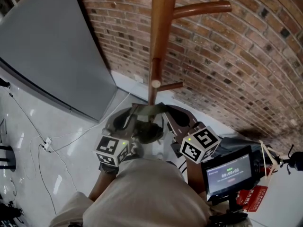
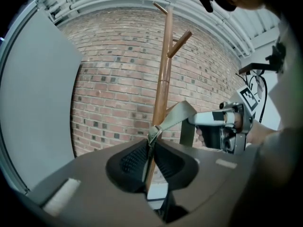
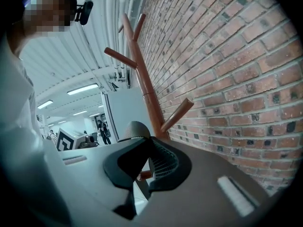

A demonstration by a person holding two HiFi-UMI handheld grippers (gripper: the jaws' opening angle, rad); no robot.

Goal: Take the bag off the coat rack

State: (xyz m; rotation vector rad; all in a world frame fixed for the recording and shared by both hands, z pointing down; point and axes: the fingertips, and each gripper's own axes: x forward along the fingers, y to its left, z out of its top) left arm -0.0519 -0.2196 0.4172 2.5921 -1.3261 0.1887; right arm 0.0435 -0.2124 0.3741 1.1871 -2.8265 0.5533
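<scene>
The brick wall fills the scene from 12 to 3 o'clock in the head view, with a grey panel leaning against it at 10 o'clock and a glossy pale floor below at 8 o'clock. The wooden coat rack rises at 12 o'clock, with one peg high to the right and a shorter peg lower down. The bag's olive strap hangs stretched between the two grippers, just in front of the pole and below the lower peg. No view shows whether it touches the rack, and the bag's body cannot be made out. The left gripper is clamped on the strap at its metal ring. The right gripper is closed on the strap's other end. A small screen sits at 4 o'clock, and thin cables lie on the floor at 8 o'clock.
</scene>
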